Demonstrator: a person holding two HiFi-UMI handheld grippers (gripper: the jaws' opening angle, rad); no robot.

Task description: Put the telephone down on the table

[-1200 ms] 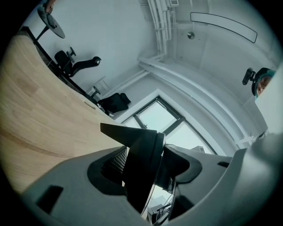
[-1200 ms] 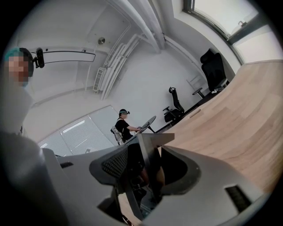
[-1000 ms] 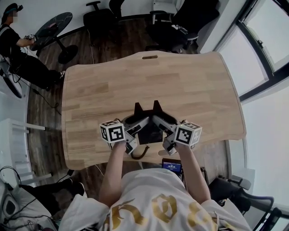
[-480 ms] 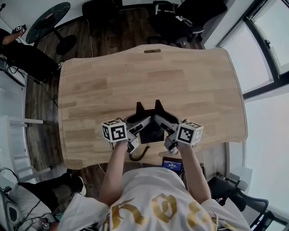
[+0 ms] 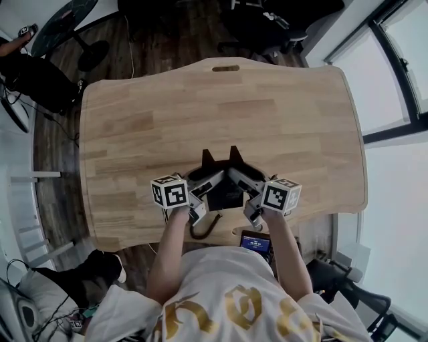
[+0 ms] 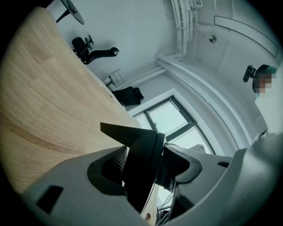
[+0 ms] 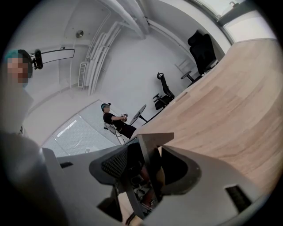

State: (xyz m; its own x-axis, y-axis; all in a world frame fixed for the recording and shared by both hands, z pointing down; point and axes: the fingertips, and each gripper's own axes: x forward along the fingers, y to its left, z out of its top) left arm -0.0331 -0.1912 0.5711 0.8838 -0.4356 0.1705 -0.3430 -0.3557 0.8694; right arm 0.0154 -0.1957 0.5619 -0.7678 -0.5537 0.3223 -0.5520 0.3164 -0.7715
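Note:
A black telephone point(image 5: 223, 194) with two pointed tips hangs over the near edge of the wooden table point(image 5: 221, 113). My left gripper point(image 5: 209, 180) is shut on its left side and my right gripper point(image 5: 237, 179) on its right side. A dark cord point(image 5: 204, 230) dangles from the telephone toward me. In the left gripper view the telephone point(image 6: 141, 163) is a black wedge pinched between the grey jaws of the left gripper point(image 6: 146, 154). The right gripper view shows its thin edge point(image 7: 149, 154) clamped in the right gripper point(image 7: 148, 165). The telephone's underside is hidden.
A small device with a blue screen point(image 5: 255, 243) sits just below the table's near edge. Office chairs point(image 5: 267, 20) stand beyond the far edge, and a round side table point(image 5: 63, 20) is at far left beside another person point(image 5: 13, 47). Windows run along the right.
Both grippers have sunk a little toward the table with the telephone still clamped between them. The person at far left has slid mostly out of the head view.

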